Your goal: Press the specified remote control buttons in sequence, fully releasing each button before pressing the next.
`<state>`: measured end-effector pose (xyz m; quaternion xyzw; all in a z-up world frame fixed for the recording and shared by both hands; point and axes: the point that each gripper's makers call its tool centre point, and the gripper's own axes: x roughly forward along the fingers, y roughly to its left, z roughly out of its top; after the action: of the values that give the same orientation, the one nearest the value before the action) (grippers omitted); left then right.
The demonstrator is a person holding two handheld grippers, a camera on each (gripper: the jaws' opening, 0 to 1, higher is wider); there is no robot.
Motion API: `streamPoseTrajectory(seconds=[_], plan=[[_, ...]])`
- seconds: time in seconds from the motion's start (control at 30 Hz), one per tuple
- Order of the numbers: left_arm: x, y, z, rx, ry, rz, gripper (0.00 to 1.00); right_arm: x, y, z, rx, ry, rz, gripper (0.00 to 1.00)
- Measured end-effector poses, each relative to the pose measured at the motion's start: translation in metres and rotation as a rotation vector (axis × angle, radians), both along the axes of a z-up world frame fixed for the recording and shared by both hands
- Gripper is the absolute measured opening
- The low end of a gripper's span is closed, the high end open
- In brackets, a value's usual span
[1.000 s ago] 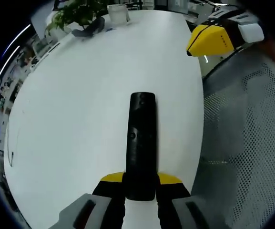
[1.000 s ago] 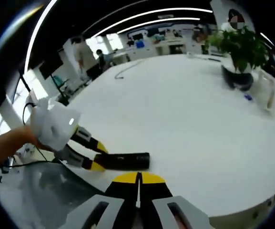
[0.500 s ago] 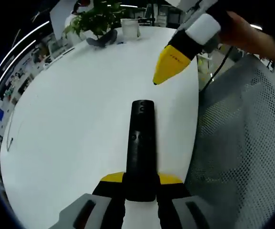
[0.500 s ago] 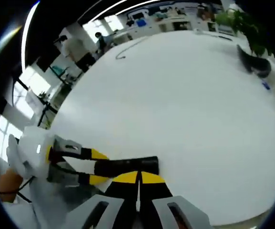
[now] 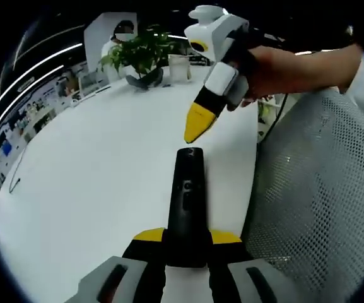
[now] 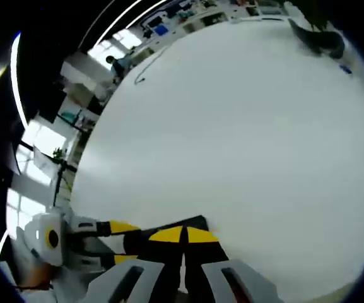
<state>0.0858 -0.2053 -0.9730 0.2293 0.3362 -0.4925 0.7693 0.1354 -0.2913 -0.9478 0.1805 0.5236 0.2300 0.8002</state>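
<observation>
Left gripper [image 5: 186, 243] is clamping the near end of the remote [image 5: 186, 196], jaws bearing on both long sides, holding it out over the white table [image 5: 93, 170]. From that camera the remote is pointing to 12 o'clock, far end just below the right gripper [image 5: 194, 131]. Right gripper's yellow tips are pressed together, nothing between them, working as one poker. It's coming in from 1 o'clock, tip hovering just beyond the remote's far end, not touching yet by my read.

Doing the press well: keeping the left grip firm and level so the remote isn't tipping under load; bringing the closed tip straight down on one button, then lifting fully clear before the next. Tip is wide next to the buttons, so likely risk is hitting two at once.

Remote: slim black bar, glossy, rounded far end, a small pale button cluster around mid-length; labels too small to read.

In the right gripper view, the remote [image 6: 169, 227] is lying at 6–7 o'clock, partly behind that gripper's own tips [image 6: 182, 235].
</observation>
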Motion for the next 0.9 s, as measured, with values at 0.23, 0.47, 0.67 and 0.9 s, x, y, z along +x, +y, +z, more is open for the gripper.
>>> streamPoseTrajectory(seconds=[0.23, 0.47, 0.67, 0.9], plan=[[0.001, 0.001, 0.001, -0.042, 0.011, -0.006, 0.24, -0.002, -0.003, -0.005, 0.047, 0.066, -0.045, 0.00], [0.001, 0.001, 0.001, -0.043, 0.002, -0.014, 0.24, -0.007, 0.004, -0.014, 0.081, 0.142, -0.054, 0.00], [0.001, 0.000, 0.001, -0.039, 0.000, -0.018, 0.24, -0.004, 0.005, -0.012, 0.073, 0.108, -0.035, 0.00], [0.001, 0.000, 0.001, -0.046, 0.006, -0.010, 0.24, -0.004, 0.005, -0.013, 0.079, 0.103, -0.051, 0.00]])
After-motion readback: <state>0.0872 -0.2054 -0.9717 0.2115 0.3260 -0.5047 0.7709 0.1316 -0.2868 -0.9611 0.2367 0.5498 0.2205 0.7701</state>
